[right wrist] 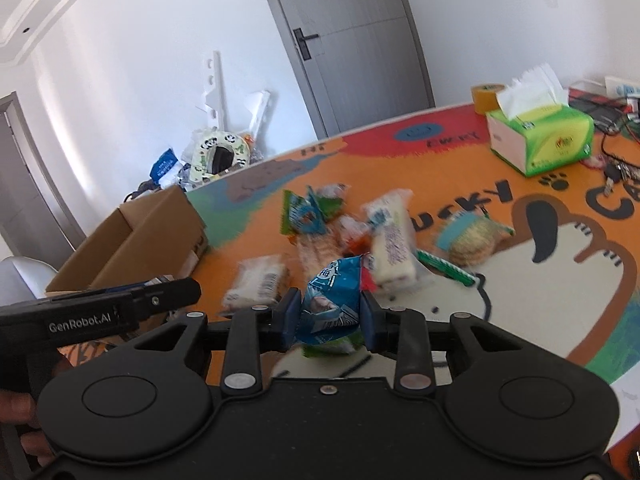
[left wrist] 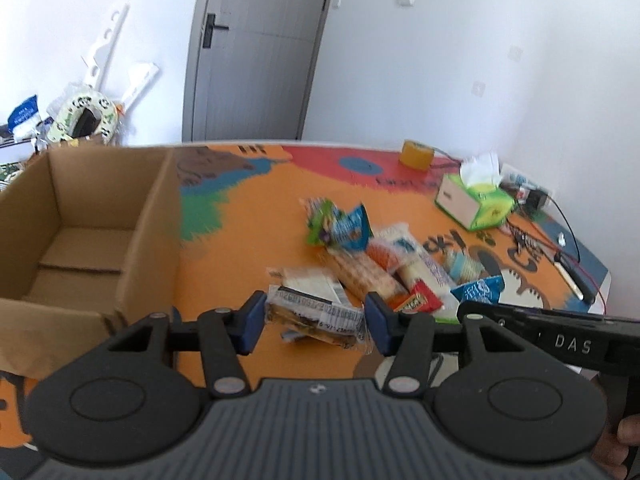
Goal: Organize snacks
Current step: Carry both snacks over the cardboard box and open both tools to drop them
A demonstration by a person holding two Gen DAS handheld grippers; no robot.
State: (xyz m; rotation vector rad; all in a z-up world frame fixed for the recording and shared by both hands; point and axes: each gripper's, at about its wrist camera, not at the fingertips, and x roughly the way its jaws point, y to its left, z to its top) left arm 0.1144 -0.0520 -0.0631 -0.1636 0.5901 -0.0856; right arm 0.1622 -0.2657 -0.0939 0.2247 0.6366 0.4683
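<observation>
A pile of snack packets (left wrist: 384, 260) lies on the orange patterned table (left wrist: 256, 216); it also shows in the right wrist view (right wrist: 360, 232). My left gripper (left wrist: 316, 320) is shut on a clear barcode-labelled snack packet (left wrist: 316, 314), held beside the empty cardboard box (left wrist: 80, 232). My right gripper (right wrist: 329, 318) is shut on a blue snack bag (right wrist: 330, 302), lifted just in front of the pile. The box (right wrist: 132, 244) shows at the left in the right wrist view. The right gripper's body (left wrist: 560, 340) shows at the right in the left wrist view.
A green tissue box (right wrist: 540, 136) and a yellow tape roll (right wrist: 486, 98) stand at the table's far side. Cables and keys (right wrist: 616, 168) lie at the far right. Clutter (right wrist: 212, 156) sits against the wall by a grey door (right wrist: 352, 40).
</observation>
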